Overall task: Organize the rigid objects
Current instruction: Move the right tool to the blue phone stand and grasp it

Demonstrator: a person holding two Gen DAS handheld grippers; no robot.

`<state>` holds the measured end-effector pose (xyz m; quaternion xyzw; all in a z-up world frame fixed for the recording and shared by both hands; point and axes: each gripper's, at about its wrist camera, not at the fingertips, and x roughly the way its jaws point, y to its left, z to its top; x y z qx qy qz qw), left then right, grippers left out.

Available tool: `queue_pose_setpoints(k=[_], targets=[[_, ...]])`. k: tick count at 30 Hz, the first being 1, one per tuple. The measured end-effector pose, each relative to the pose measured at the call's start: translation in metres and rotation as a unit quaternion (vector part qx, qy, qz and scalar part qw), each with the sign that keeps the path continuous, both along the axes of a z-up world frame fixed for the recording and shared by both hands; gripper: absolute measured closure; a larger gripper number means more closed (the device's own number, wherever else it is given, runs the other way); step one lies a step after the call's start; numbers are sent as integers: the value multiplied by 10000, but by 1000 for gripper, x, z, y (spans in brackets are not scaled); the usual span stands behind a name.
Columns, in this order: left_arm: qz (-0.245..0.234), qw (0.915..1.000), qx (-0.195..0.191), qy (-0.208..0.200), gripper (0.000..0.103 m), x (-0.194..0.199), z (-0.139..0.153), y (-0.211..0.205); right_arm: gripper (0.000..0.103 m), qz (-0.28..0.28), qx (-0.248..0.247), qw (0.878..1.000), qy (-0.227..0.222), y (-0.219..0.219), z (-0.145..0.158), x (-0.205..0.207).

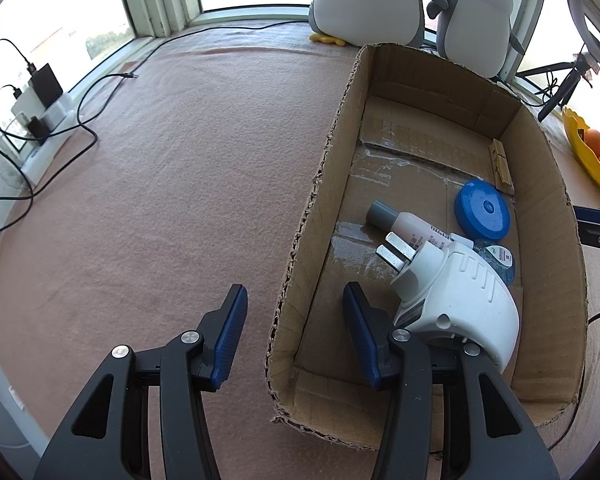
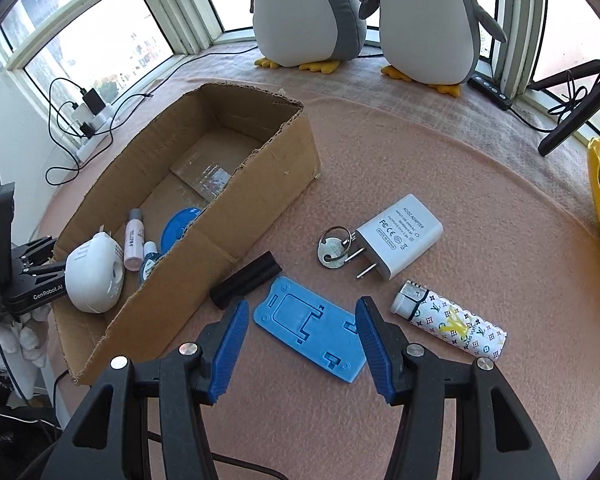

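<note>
Pink felt cloth is seen covering the table. From the left wrist view, the left gripper is seen with its jaws wide apart and nothing between them, straddling the near-left wall of a cardboard box. Inside the box, a white plug-in device with two metal prongs is seen just to the right of the right finger; contact with the gripper cannot be told. Behind it lie a pale bottle with a grey cap, a small blue-labelled bottle and a blue round lid.

From the right wrist view, the box sits at left. To its right, on the cloth, lie a black block, a blue flat plastic stand, a key on a ring, a white AC adapter and a patterned lighter. The right gripper is held with jaws apart above the blue stand, gripping nothing. Two plush penguins stand at the window.
</note>
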<state>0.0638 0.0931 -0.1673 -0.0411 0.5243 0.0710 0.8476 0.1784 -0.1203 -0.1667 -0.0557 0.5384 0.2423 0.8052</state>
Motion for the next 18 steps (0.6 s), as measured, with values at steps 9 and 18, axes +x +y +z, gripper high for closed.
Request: queue_pose_setpoints(k=[9,18], targets=[[9,10000,61,7,53,-1,1,-1,52,-96,355,9988,325,-15,-16,18],[25,10000,40,2,53,-1,1,-2,51,11,327,9982,495,-15,-17,2]])
